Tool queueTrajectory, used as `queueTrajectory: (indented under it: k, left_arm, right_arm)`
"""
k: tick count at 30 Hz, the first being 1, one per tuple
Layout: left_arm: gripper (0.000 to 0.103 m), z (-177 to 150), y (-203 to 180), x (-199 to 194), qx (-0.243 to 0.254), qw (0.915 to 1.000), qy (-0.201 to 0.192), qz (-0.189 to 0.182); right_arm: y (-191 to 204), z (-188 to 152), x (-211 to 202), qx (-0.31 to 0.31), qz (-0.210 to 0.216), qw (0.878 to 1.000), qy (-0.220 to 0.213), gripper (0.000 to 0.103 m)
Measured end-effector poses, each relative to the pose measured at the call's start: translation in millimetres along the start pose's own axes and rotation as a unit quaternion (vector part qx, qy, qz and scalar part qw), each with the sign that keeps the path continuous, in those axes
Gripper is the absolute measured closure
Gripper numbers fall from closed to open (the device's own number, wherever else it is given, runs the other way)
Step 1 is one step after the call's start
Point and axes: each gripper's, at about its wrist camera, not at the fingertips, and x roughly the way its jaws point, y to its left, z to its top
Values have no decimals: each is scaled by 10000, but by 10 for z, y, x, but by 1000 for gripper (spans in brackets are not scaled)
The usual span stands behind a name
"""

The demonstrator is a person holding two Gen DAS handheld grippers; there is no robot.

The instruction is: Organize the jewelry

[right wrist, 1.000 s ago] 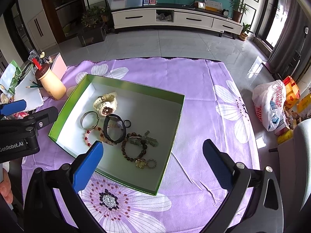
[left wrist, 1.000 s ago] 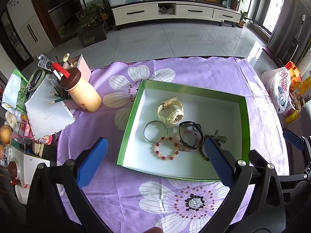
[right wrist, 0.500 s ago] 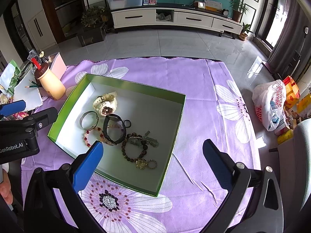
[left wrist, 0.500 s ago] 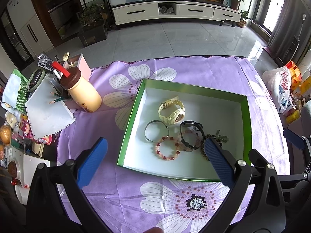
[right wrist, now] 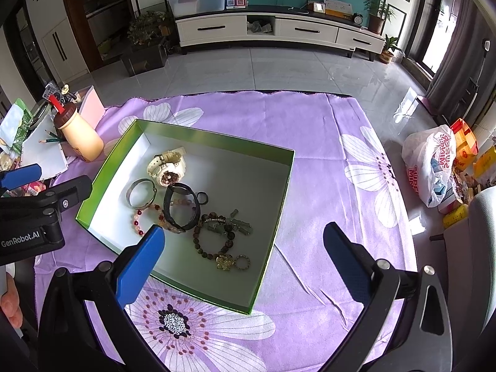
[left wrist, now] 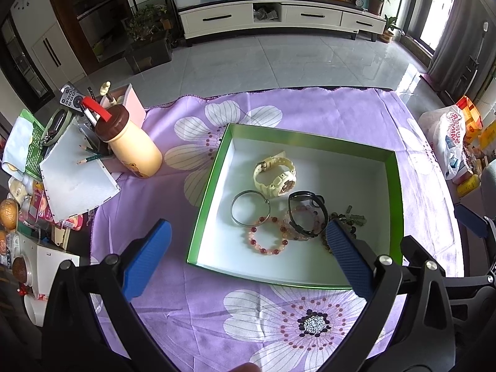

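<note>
A: Jewelry [right wrist: 186, 207] all lies inside the green box [right wrist: 214, 144]: cream watch [left wrist: 275, 175], silver bangle [left wrist: 250, 207], black band [right wrist: 181, 206], bead bracelets bunched together.

B: Sorted or not?

A: Fits both a heap awaiting sorting and pieces already gathered.

B: Grippers?

A: The 2 hover above the near edge, left gripper [left wrist: 245, 245] and right gripper [right wrist: 243, 245] spread wide, empty.

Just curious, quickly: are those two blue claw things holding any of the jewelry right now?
Left gripper: open, holding nothing, above the green box.
Right gripper: open, holding nothing.
</note>
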Motion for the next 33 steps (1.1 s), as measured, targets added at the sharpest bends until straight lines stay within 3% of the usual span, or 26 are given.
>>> queueTrajectory:
  k: [33]
  left_arm:
    - [2,-8,13,66,-28,9999,12,96]
  right_arm:
    - [63,-18,53,12,44,10000,12,1]
